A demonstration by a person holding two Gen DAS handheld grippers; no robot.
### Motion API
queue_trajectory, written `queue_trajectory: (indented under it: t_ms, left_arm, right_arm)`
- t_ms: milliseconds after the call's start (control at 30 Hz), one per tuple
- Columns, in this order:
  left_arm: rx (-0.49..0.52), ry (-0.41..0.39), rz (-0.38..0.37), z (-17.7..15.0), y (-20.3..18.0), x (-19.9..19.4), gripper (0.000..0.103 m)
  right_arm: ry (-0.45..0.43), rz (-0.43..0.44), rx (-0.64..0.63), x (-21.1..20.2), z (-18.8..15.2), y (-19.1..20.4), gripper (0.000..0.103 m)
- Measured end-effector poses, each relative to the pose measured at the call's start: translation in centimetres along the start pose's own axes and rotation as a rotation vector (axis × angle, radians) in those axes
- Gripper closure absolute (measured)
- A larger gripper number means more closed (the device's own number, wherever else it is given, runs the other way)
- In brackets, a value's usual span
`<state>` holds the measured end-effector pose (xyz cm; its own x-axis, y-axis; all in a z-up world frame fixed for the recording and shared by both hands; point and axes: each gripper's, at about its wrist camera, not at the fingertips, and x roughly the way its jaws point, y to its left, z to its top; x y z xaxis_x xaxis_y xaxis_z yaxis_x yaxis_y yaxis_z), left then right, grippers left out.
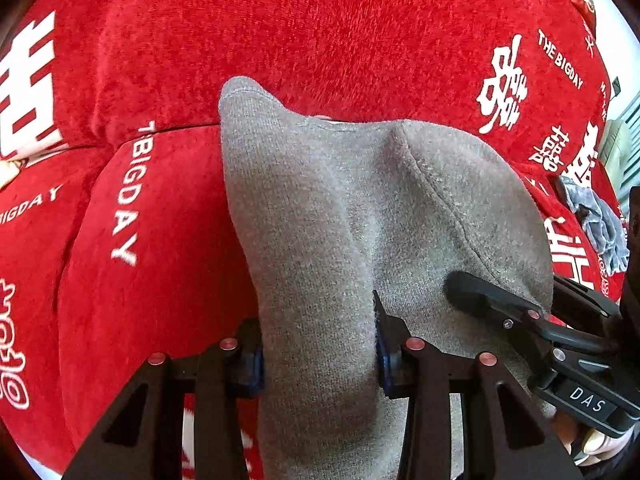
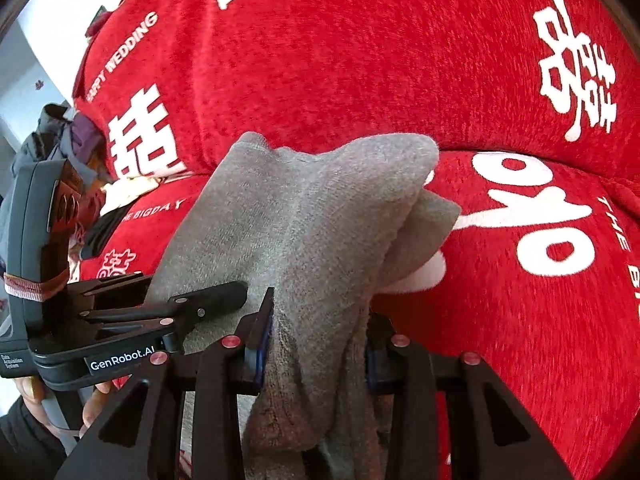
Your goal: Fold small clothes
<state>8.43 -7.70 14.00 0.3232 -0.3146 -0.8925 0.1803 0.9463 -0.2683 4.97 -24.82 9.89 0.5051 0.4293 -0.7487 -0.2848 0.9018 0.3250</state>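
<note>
The left hand-held gripper (image 1: 320,344) pinches a gray knitted garment (image 1: 340,208), probably a sock or a similar small piece, and its two pads press on the cloth from both sides. The right hand-held gripper (image 2: 316,344) pinches the same gray cloth at another place, close beside the left one; in the left wrist view it comes in from the right and its fingers lie against the fabric. Each gripper is closed on the garment, not spread.

I judge that two grips are used so that the edge is kept stretched between them, because one grip alone would let the soft cloth hang in a bundle. The garment is lifted above a red plush sofa cover (image 1: 320,40) with white printed letters. Its far end droops away from the grippers toward the cushions, and I cannot tell whether that end touches them. In the right wrist view a second gray layer (image 2: 432,220) shows under the upper one, so the piece seems to be doubled already, or it is a pair.

At the far right in the left wrist view a crumpled gray-blue cloth (image 1: 596,220) lies on the sofa, well apart; it probably waits for its turn. The next step, in my judgement, is to lay the held end over the far end.
</note>
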Motion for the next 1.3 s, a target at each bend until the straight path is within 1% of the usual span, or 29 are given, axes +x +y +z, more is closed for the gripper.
queue_trajectory:
  t_ms: [400, 633, 767, 867, 933, 1000, 1033, 1067, 1100, 1133, 1167, 1300]
  left_arm:
    - [-0.011, -0.014, 0.011, -6.2, 1.7, -4.0, 0.061]
    - [-0.024, -0.013, 0.010, -8.6, 3.0, -5.2, 0.061]
    - [-0.018, -0.004, 0.013, -9.8, 3.6, -5.0, 0.061]
    - [-0.015, 0.005, 0.011, -10.5, 4.3, -4.2, 0.061]
    - [-0.025, 0.028, 0.012, -11.1, 4.9, -3.1, 0.060]
    - [-0.030, 0.026, 0.024, -11.7, 5.2, -2.7, 0.055]
    - [-0.032, 0.021, 0.029, -12.0, 5.3, -2.7, 0.047]
    - [-0.033, 0.010, 0.049, -12.2, 5.4, -2.7, 0.036]
    - [-0.029, 0.002, 0.070, -12.4, 5.4, -2.8, 0.030]
    - [-0.023, -0.008, 0.091, -12.6, 5.5, -2.9, 0.020]
    - [-0.017, -0.018, 0.107, -12.7, 5.6, -3.1, 0.018]
    - [-0.034, -0.021, 0.095, -13.3, 6.8, -4.4, 0.018]
  right_arm:
    - [0.005, 0.002, -0.036, -2.1, -4.9, 5.1, 0.065]
    - [0.014, 0.001, -0.043, -2.1, -6.8, 7.2, 0.065]
    - [0.026, -0.005, -0.054, -1.6, -8.0, 7.9, 0.065]
    - [0.039, -0.013, -0.059, -0.6, -8.9, 7.8, 0.065]
    - [0.059, -0.019, -0.055, 0.3, -9.7, 7.5, 0.065]
    - [0.072, -0.042, -0.054, 1.2, -10.3, 6.9, 0.063]
    - [0.079, -0.040, -0.037, 1.5, -10.6, 6.3, 0.063]
    - [0.083, -0.032, -0.020, 1.6, -10.7, 5.8, 0.060]
    - [0.092, -0.022, 0.004, 1.7, -10.9, 5.1, 0.054]
    - [0.098, -0.022, 0.023, 1.7, -11.0, 4.6, 0.051]
    - [0.100, -0.025, 0.050, 1.6, -11.1, 3.9, 0.048]
    - [0.073, -0.017, 0.086, 0.1, -11.3, 2.7, 0.046]
